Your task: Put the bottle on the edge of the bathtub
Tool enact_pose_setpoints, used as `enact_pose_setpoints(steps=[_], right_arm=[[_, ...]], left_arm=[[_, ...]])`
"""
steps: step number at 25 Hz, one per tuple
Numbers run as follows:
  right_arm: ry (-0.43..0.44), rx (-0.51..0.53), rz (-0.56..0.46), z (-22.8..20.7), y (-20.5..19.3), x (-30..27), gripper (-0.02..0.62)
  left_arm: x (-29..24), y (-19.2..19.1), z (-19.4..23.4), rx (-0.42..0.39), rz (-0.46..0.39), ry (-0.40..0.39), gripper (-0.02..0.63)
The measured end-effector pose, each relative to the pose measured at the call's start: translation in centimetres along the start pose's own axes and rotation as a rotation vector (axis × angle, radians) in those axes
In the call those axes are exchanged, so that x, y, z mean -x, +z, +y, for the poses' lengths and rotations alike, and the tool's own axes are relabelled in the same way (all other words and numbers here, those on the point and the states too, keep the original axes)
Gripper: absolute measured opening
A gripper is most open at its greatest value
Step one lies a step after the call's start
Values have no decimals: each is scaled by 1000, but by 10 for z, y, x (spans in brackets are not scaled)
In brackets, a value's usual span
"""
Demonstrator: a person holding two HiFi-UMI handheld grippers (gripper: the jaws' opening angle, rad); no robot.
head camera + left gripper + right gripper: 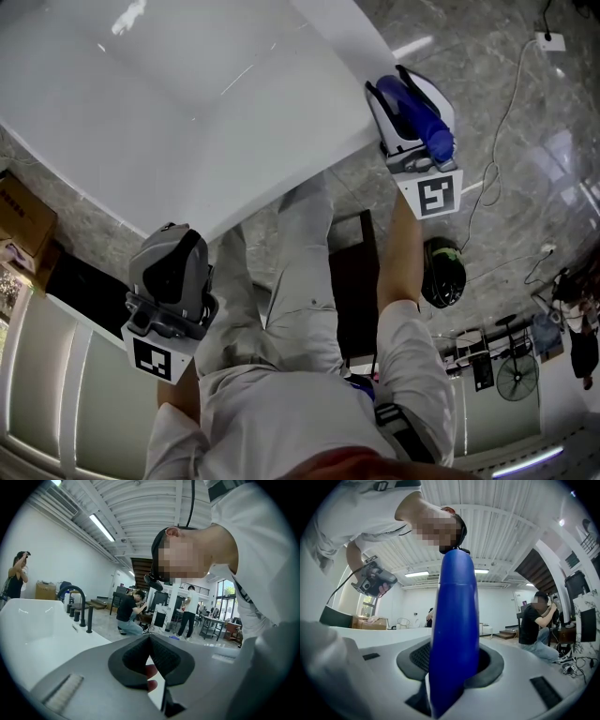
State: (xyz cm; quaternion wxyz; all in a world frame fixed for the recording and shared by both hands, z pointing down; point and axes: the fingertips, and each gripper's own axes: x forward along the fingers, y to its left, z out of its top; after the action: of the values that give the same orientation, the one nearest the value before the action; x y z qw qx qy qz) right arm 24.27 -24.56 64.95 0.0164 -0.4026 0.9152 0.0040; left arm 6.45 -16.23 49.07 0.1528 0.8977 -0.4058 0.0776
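- Bathtub (187, 112): glossy white, smooth, broad flat rim.
- Bottle (454, 620): deep blue, smooth plastic, tall rounded cylinder tapering to a domed top; at the bathtub's rim by its near right corner, standing between the right gripper's jaws.
- Right gripper (398, 98): white shell, dark ribbed pads; jaws opening, easing off the bottle.
- Left gripper (173, 277): matte grey shell, black textured pads; jaws closed together, empty, off the tub's near edge.

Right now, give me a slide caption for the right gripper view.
Right gripper opening its fingers around the blue bottle.
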Motion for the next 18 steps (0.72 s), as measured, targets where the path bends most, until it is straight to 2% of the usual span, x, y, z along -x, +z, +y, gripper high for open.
enact_pose_setpoints(steps=[10, 18], right_arm=[[-25, 6, 4, -5, 13, 6, 200], [-42, 27, 1, 2, 62, 6, 243]], left_arm=[[-2, 4, 4, -22, 2, -9, -2], [10, 31, -2, -50, -33, -30, 0]])
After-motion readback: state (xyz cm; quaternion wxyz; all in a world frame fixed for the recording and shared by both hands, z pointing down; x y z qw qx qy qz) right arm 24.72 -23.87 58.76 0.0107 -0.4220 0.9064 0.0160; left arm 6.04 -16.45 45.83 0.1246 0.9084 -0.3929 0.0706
